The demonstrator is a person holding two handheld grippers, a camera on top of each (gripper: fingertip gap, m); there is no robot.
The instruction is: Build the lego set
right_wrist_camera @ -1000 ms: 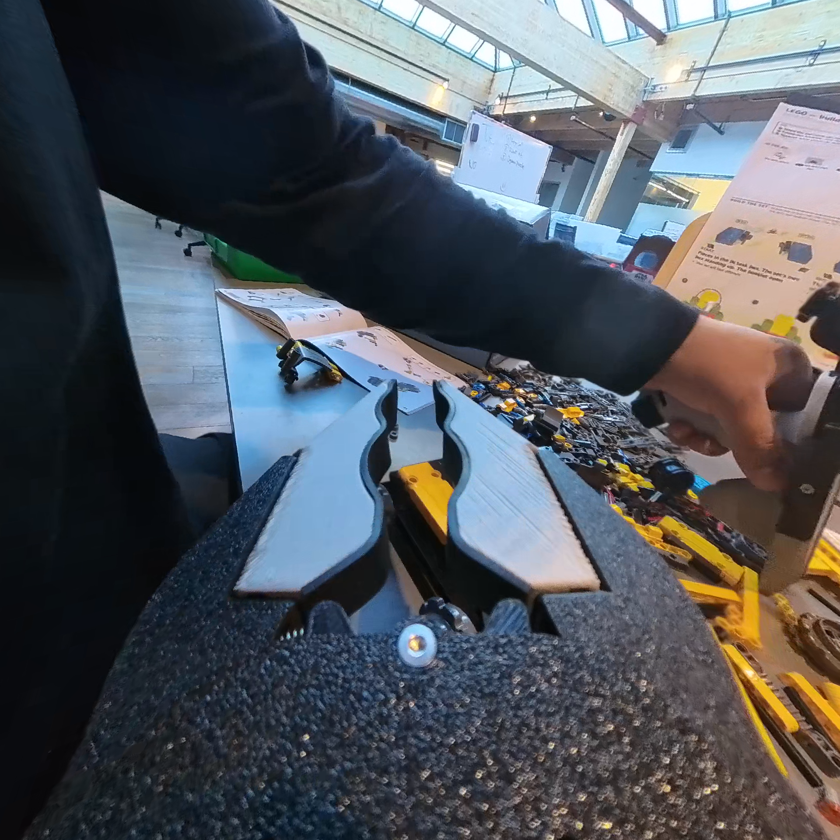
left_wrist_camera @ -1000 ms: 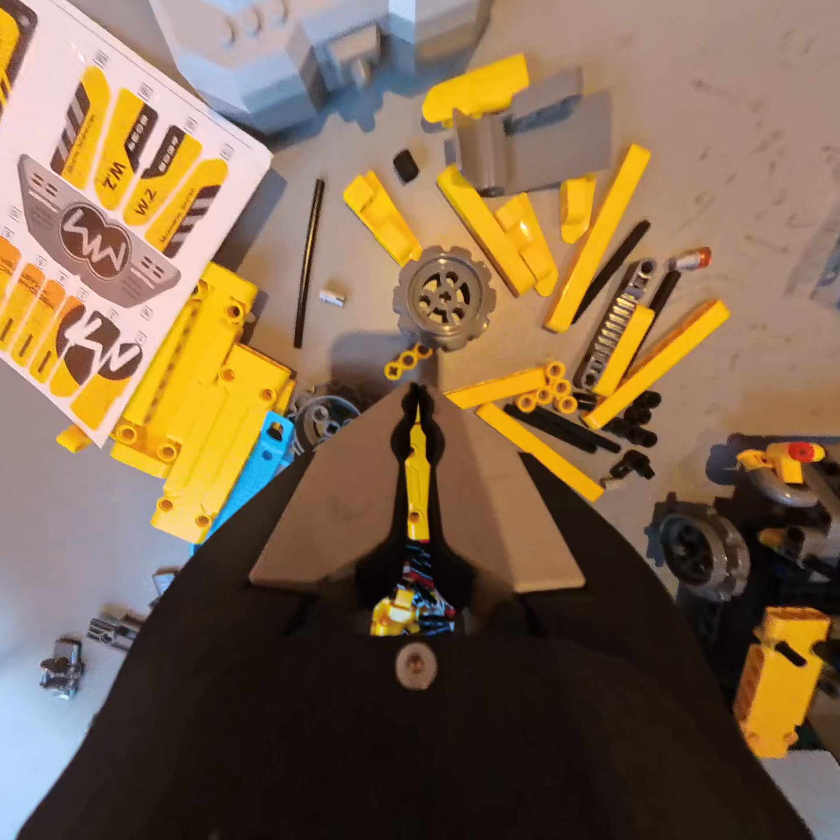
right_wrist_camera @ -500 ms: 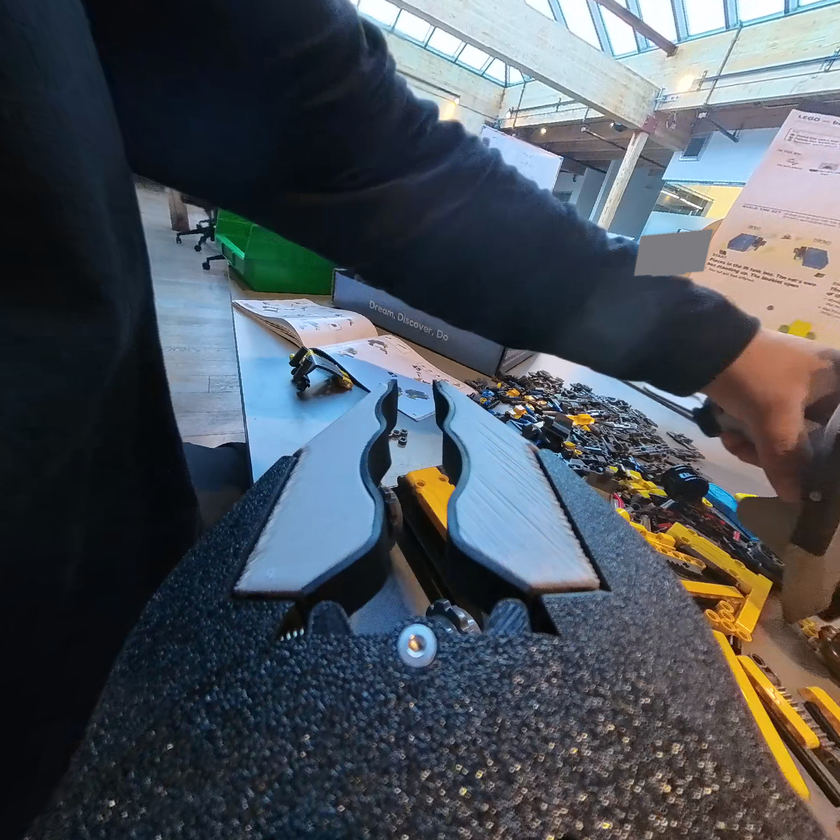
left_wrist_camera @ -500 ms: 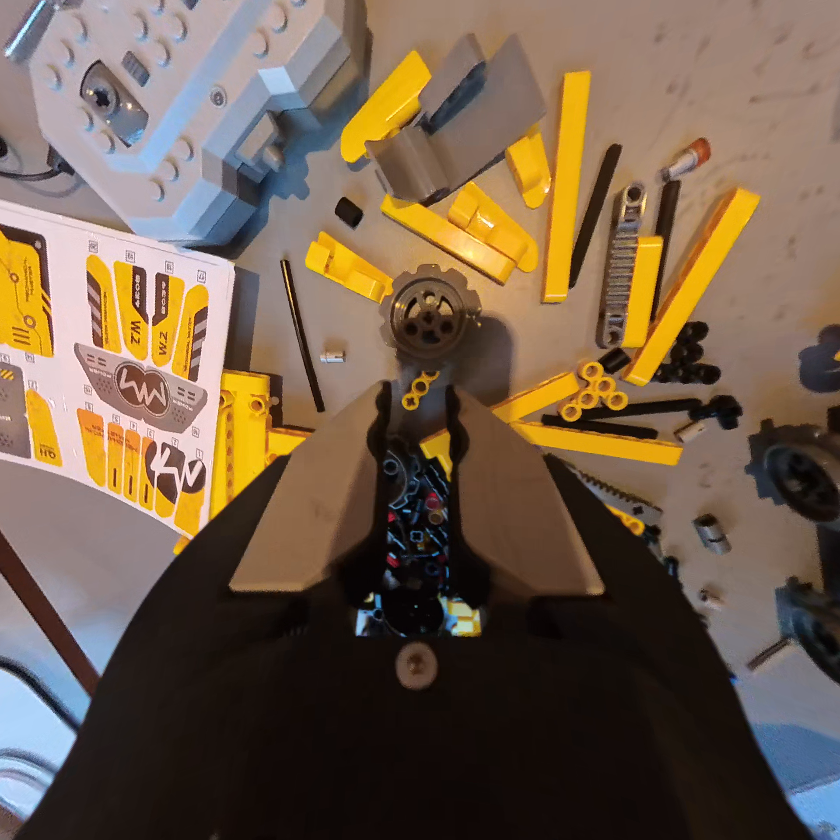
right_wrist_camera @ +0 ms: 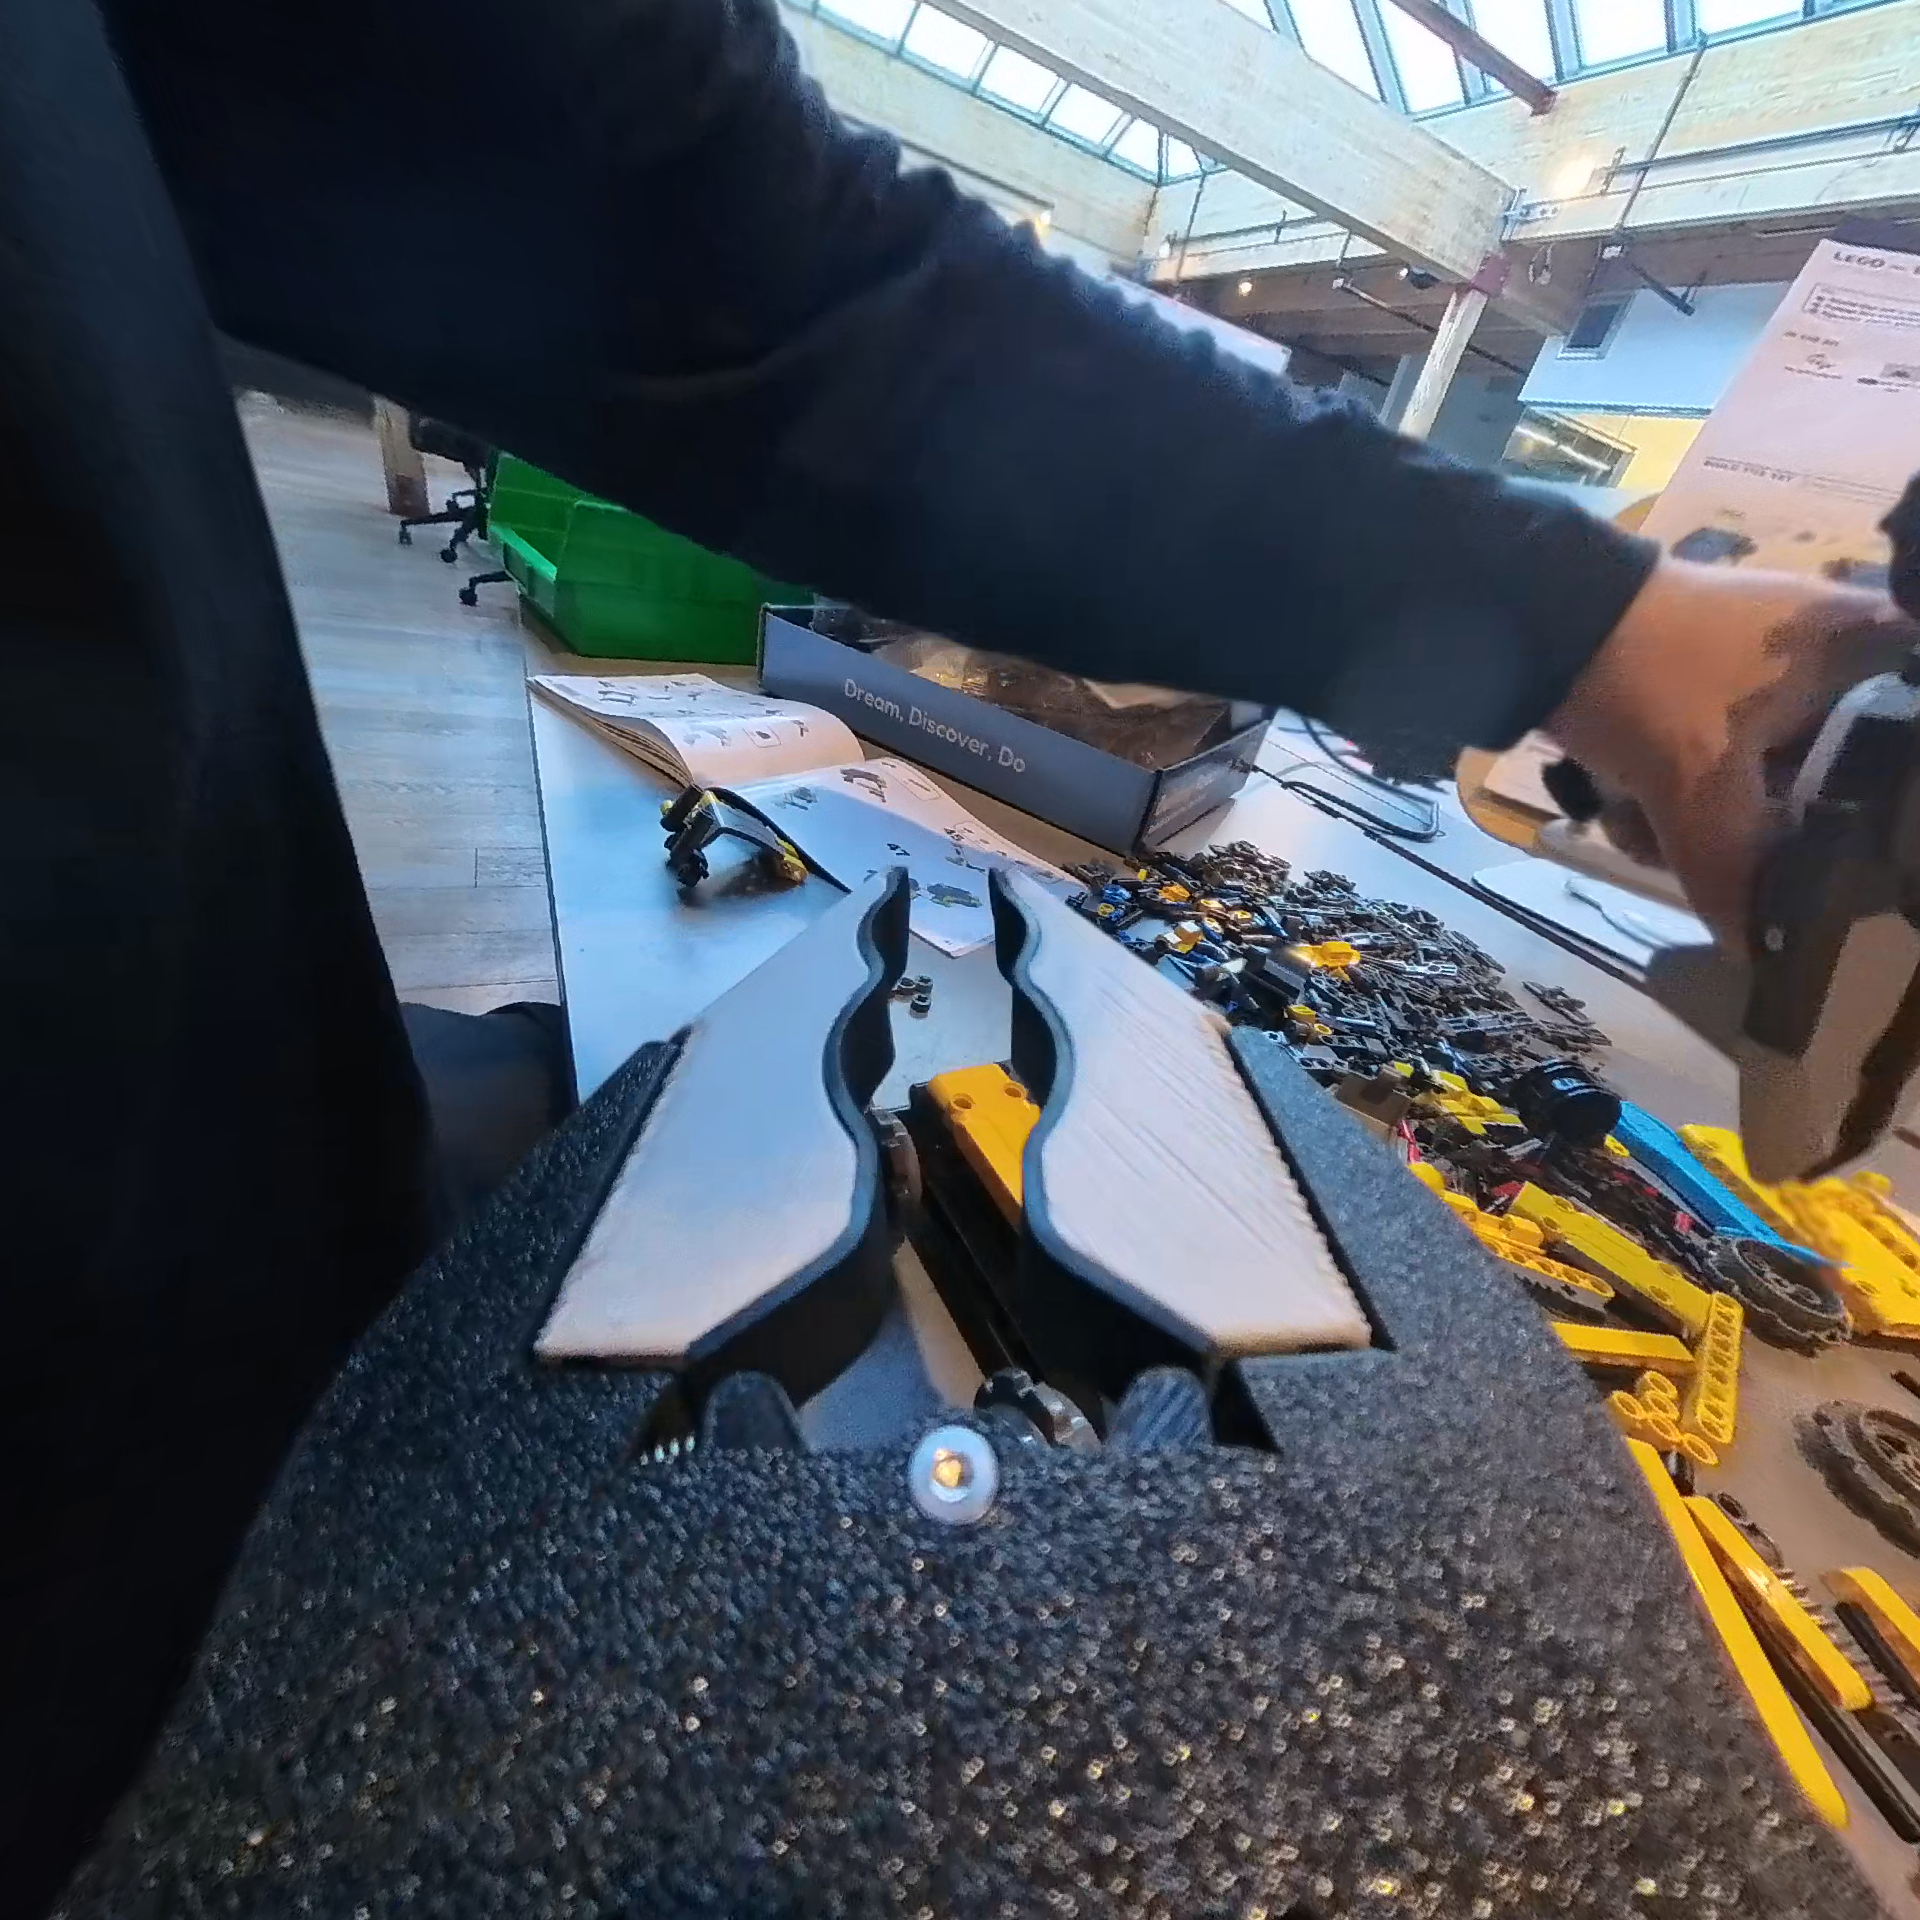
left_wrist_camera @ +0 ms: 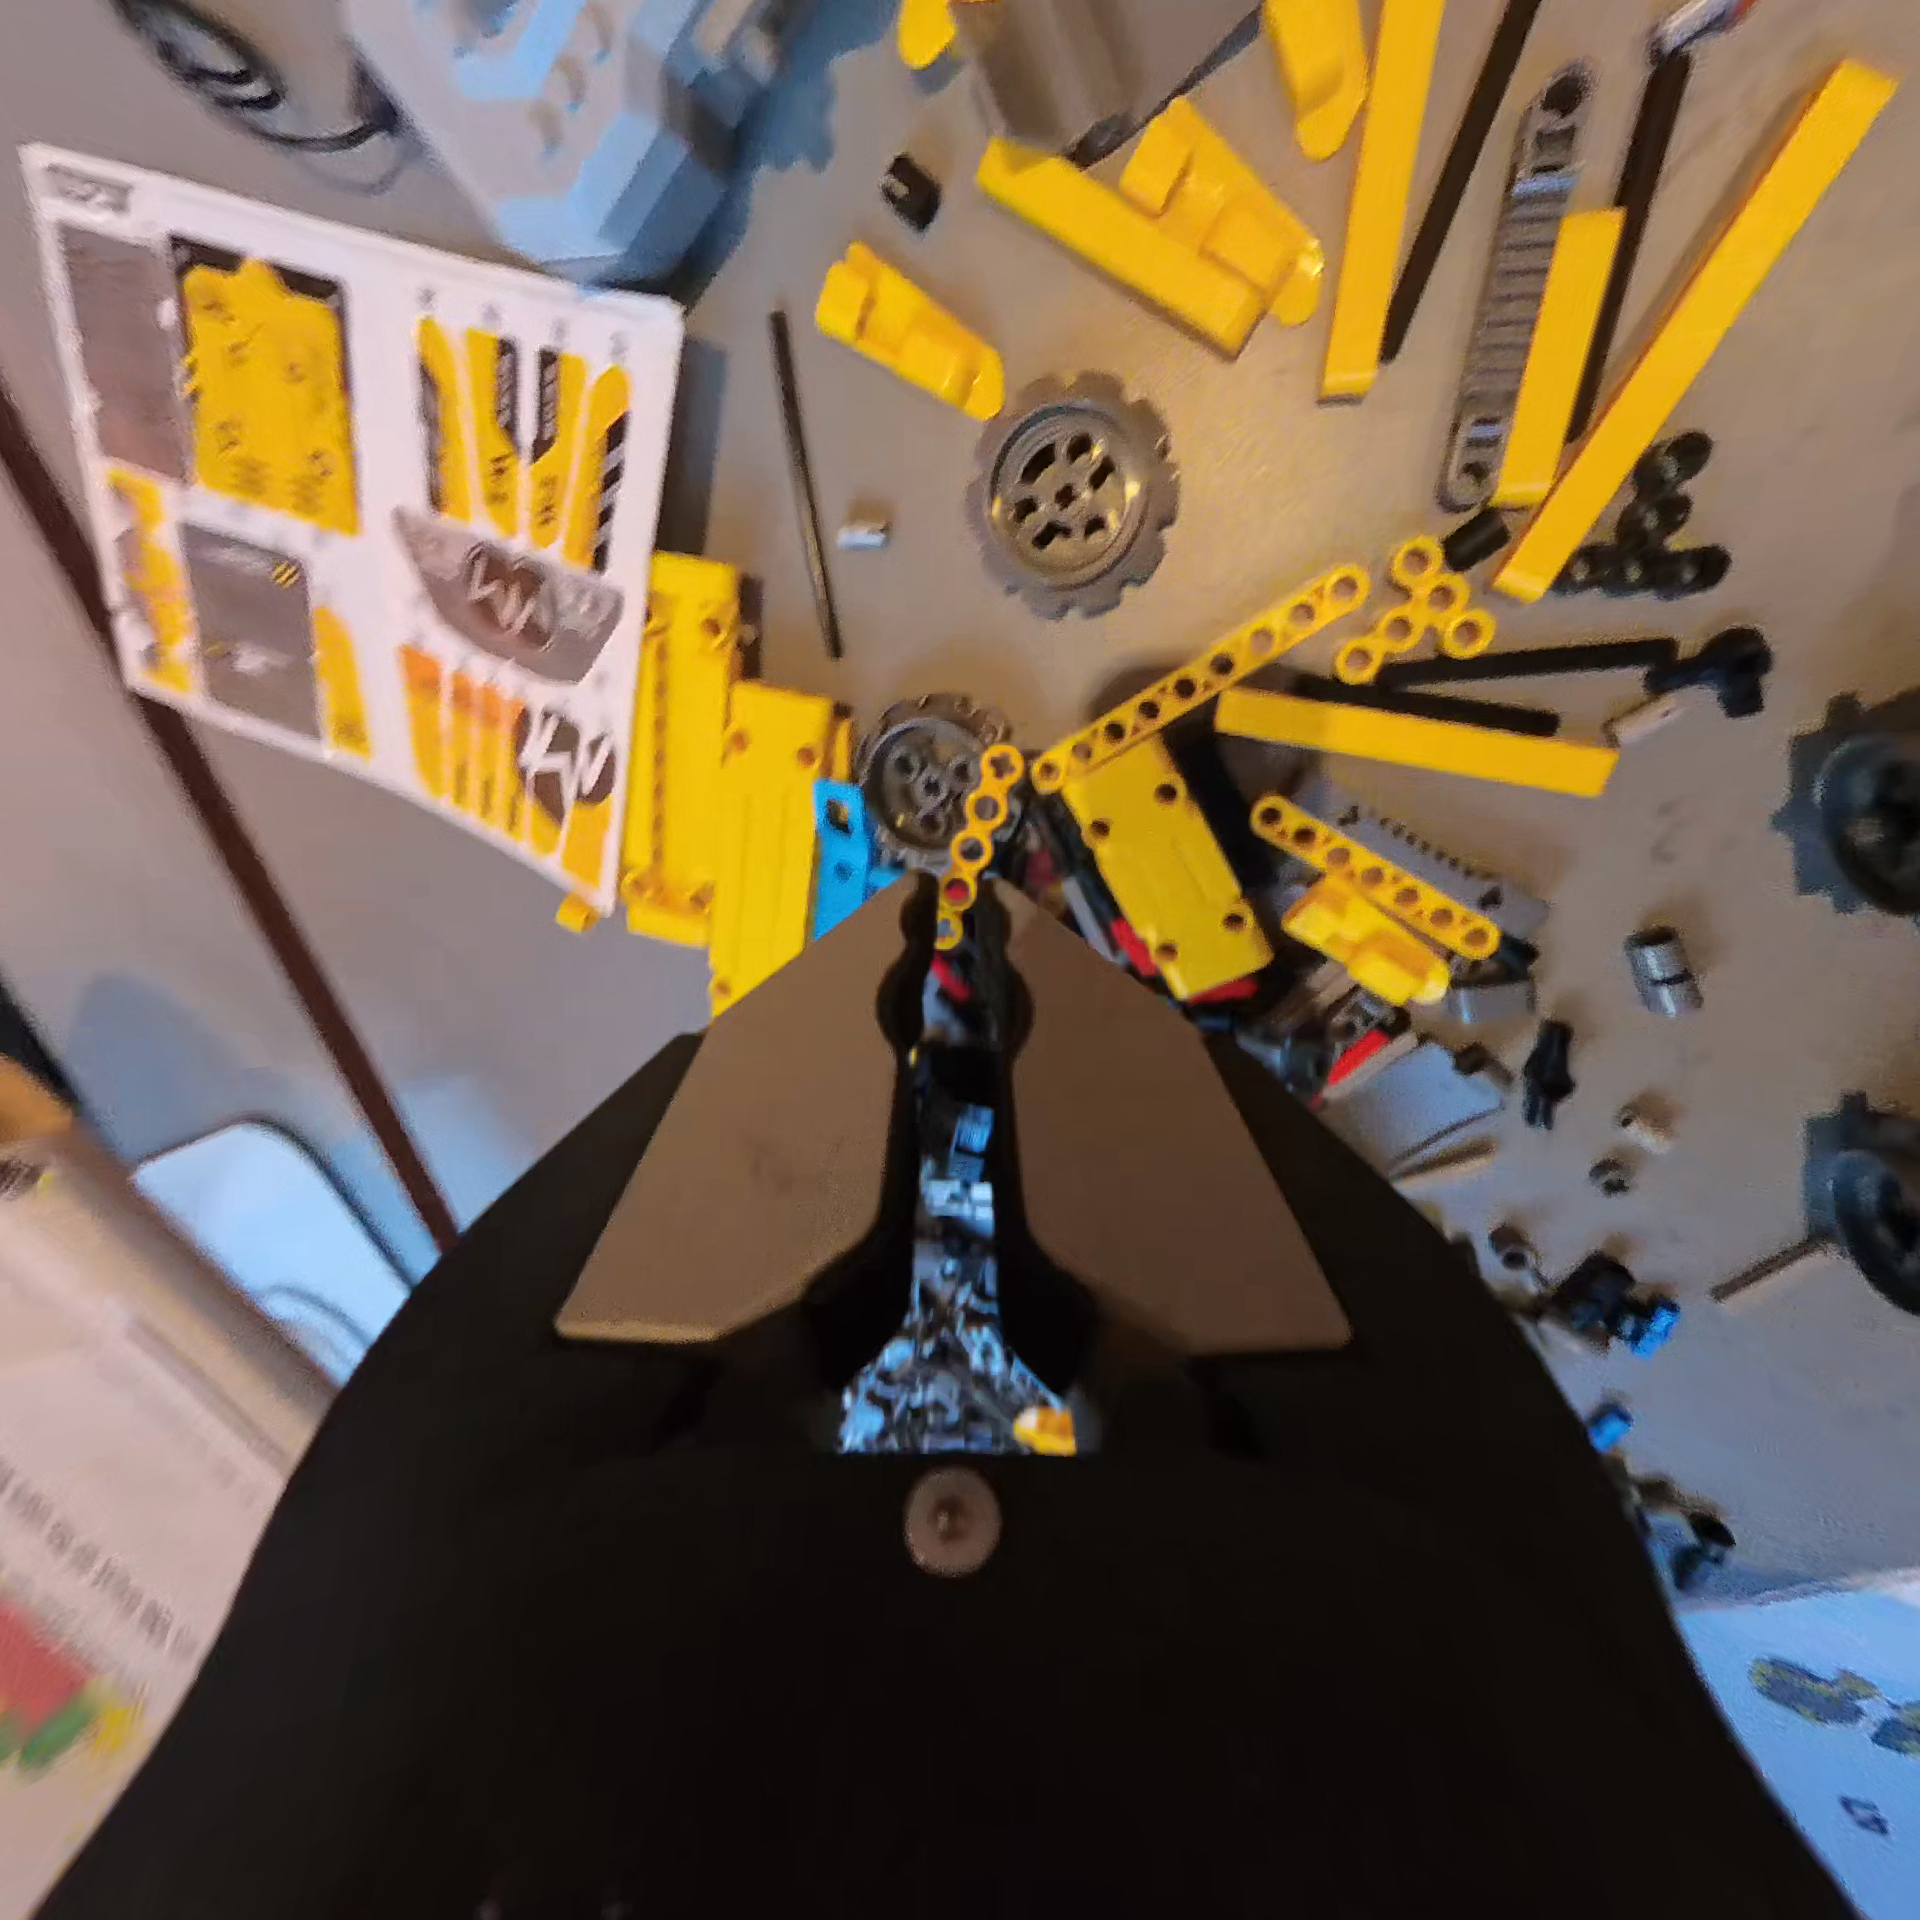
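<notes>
We see our left gripper (left_wrist_camera: 961, 902) pointing straight down over the grey tabletop (left_wrist_camera: 416, 987), its flat grey fingers (left_wrist_camera: 790, 1122) drawn close and clenched on a short yellow perforated beam (left_wrist_camera: 977, 826) that sticks out past the tips. The beam is thin plastic with a row of round holes, and it lies across a grey toothed wheel (left_wrist_camera: 920, 779) below. Just left of it sit ribbed yellow panels (left_wrist_camera: 717, 790) and a blue piece (left_wrist_camera: 840, 862); farther left lies a glossy sticker sheet (left_wrist_camera: 343, 499).

Our right gripper (right_wrist_camera: 948, 914) is held low and nearly level over the table edge, jaws parted with nothing between them. Its fingers have wavy inner edges and finely ridged faces; the body is coarse, pebbled black. A yellow studless block (right_wrist_camera: 982, 1122) lies below the gap. Beyond are an open booklet (right_wrist_camera: 769, 758) and a heap of small black parts (right_wrist_camera: 1351, 966). A dark-sleeved arm (right_wrist_camera: 1039, 468) crosses above.
</notes>
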